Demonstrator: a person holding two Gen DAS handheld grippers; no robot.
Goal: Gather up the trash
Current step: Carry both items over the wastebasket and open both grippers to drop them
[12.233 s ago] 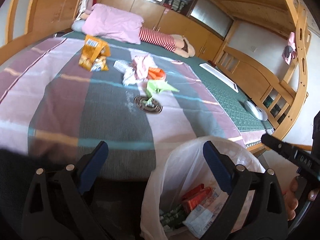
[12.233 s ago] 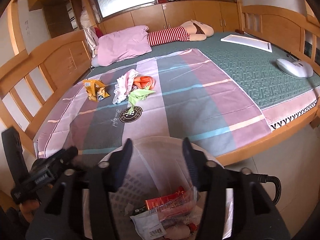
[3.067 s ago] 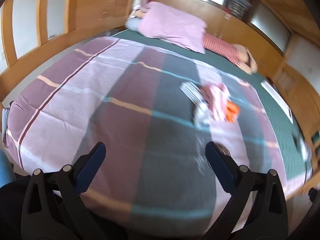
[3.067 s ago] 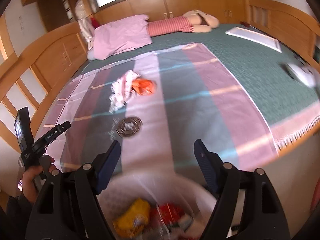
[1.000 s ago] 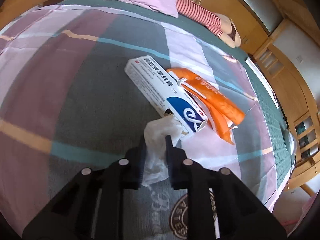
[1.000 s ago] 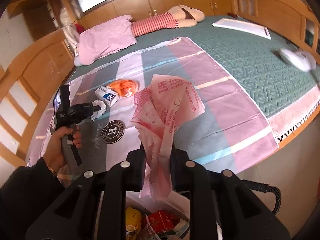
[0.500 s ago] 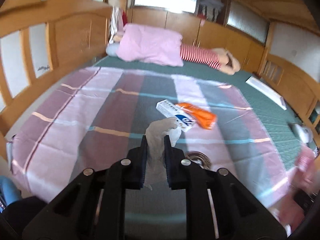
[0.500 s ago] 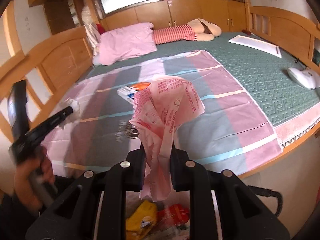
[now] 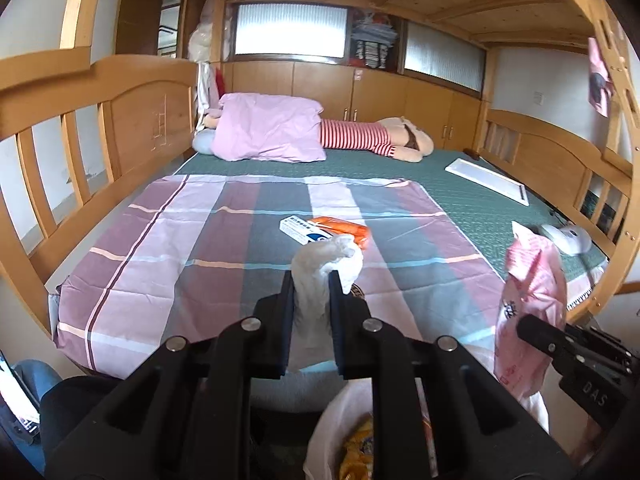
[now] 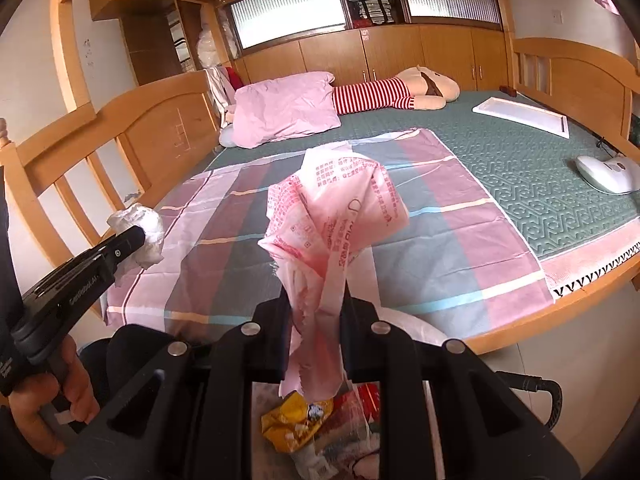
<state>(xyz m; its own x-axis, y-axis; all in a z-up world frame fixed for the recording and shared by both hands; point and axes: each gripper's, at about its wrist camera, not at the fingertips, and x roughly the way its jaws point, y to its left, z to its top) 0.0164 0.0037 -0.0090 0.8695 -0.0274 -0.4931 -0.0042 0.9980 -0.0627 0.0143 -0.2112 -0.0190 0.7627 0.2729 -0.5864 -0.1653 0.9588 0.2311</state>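
My left gripper [image 9: 311,280] is shut on a crumpled white tissue [image 9: 325,268], held up at the foot of the bed; it also shows in the right wrist view [image 10: 140,232]. My right gripper [image 10: 316,292] is shut on a pink printed plastic bag [image 10: 336,216], held above the white-lined trash bin [image 10: 416,328]; the bag also shows in the left wrist view [image 9: 532,280]. The bin holds a yellow wrapper [image 10: 292,420] and red packets. A white and blue box [image 9: 304,232] and an orange wrapper [image 9: 344,229] lie on the striped blanket [image 9: 200,240].
The bed has wooden rails [image 9: 100,120] on the left and right. A pink pillow [image 9: 268,126] and a striped plush doll [image 9: 372,140] lie at the head. A white board [image 10: 520,116] and a white device [image 10: 608,172] lie on the green mattress at right.
Both grippers have drawn back from the bed toward the bin with their trash. The left one has come in beside the right, low over the bin's rim.
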